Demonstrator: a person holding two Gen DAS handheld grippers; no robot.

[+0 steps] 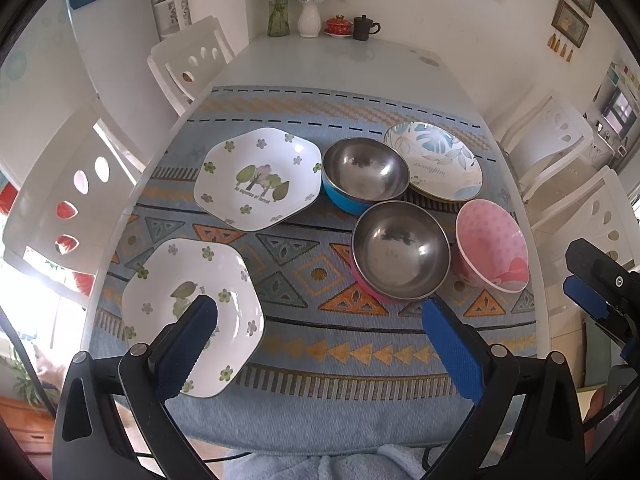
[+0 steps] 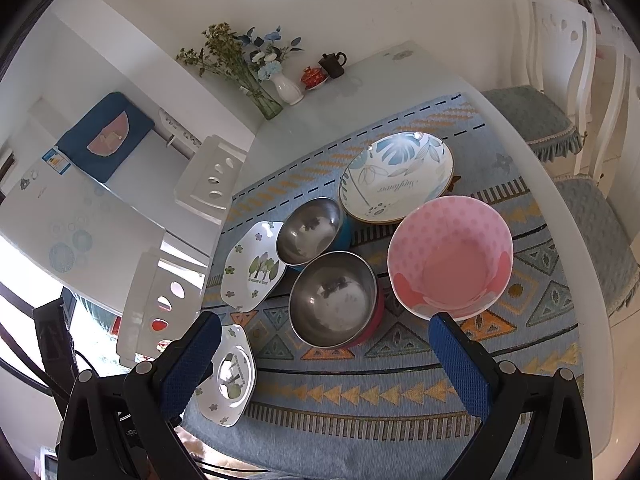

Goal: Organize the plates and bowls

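Observation:
On the patterned blue mat lie two white hexagonal flower plates, one near and one farther. A steel bowl with a blue outside, a steel bowl with a pink outside, a pink dotted bowl and a blue-leaf plate stand to the right. My left gripper is open and empty above the mat's front, its left finger over the near plate. My right gripper is open and empty, just before the pink-outside steel bowl and the pink dotted bowl.
Vases with flowers, a red lidded cup and a dark mug stand at the table's far end. White chairs flank the table on both sides. The right gripper shows at the left wrist view's right edge.

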